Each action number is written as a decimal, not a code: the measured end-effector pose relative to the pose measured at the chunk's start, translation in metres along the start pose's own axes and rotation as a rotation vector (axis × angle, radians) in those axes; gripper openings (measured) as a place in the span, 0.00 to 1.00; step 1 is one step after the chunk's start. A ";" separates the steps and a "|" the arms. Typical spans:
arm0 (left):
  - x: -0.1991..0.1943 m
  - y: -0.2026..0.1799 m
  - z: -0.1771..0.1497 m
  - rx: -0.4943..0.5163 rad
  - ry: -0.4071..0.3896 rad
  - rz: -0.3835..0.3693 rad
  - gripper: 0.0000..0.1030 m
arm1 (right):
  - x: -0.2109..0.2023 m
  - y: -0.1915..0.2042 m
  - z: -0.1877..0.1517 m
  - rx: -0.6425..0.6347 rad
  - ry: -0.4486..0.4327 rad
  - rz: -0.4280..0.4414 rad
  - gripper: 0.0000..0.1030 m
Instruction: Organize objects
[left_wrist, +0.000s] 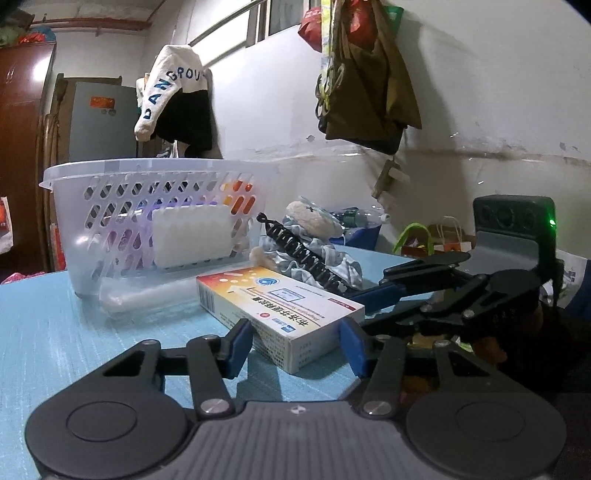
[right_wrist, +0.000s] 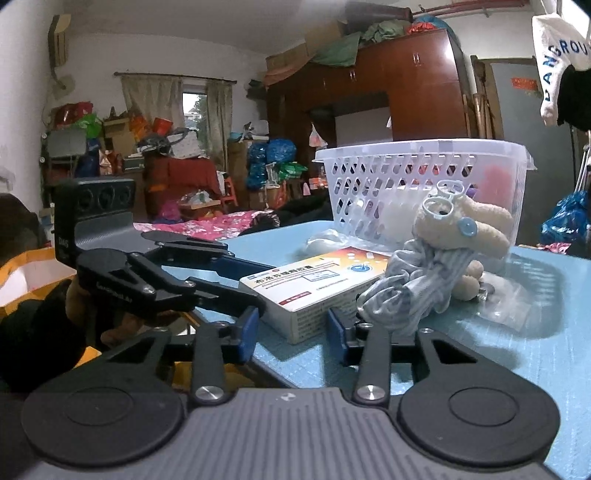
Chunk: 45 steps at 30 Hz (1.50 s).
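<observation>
The blue table (left_wrist: 55, 332) spreads out under both my grippers. Ahead and to the left of my left gripper (left_wrist: 295, 341) stands the big white perforated basket (left_wrist: 110, 206), upright, with a white block and some coloured things showing through its slots. From my right gripper (right_wrist: 291, 332) that same basket (right_wrist: 369, 177) sits ahead and to the right, well beyond my fingers.

Next down in size, the plush toy (right_wrist: 476, 229) with its blue-ringed goggles lies ahead and right of my right gripper, just in front of the basket, striped grey-blue cloth bunched below it. From the left gripper it shows ahead and to the right (left_wrist: 310, 221).

The medicine box (left_wrist: 280, 310) lies flat on the table, and both my grippers are on it. My left jaws are wide apart, blue pads either side of its near corner, though I can't tell if they touch. My right jaws are wide too, with another end of the box (right_wrist: 317, 291) sitting between them.

A clear plastic packet (left_wrist: 147, 295) lies ahead-left of my left gripper, against the basket's foot. A black spiral hair clip (left_wrist: 299, 254) lies ahead of it, draped on the cloth beyond the box.
</observation>
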<state>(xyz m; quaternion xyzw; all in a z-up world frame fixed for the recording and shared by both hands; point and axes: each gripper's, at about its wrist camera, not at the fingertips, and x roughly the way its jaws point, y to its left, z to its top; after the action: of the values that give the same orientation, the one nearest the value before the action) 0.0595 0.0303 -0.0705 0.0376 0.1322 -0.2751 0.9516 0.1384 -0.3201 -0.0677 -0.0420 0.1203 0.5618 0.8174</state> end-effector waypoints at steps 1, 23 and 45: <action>-0.001 0.000 0.000 0.006 0.002 -0.004 0.53 | -0.001 -0.001 0.000 0.002 -0.003 0.007 0.34; -0.031 -0.013 0.054 0.112 -0.125 0.052 0.50 | -0.008 0.012 0.071 -0.153 -0.108 -0.026 0.34; 0.057 0.119 0.174 -0.001 -0.082 0.176 0.51 | 0.117 -0.095 0.173 -0.114 0.010 -0.034 0.36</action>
<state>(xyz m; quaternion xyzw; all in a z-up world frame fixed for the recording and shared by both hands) 0.2092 0.0765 0.0819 0.0372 0.0894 -0.1917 0.9767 0.2926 -0.2135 0.0646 -0.0934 0.0913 0.5534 0.8226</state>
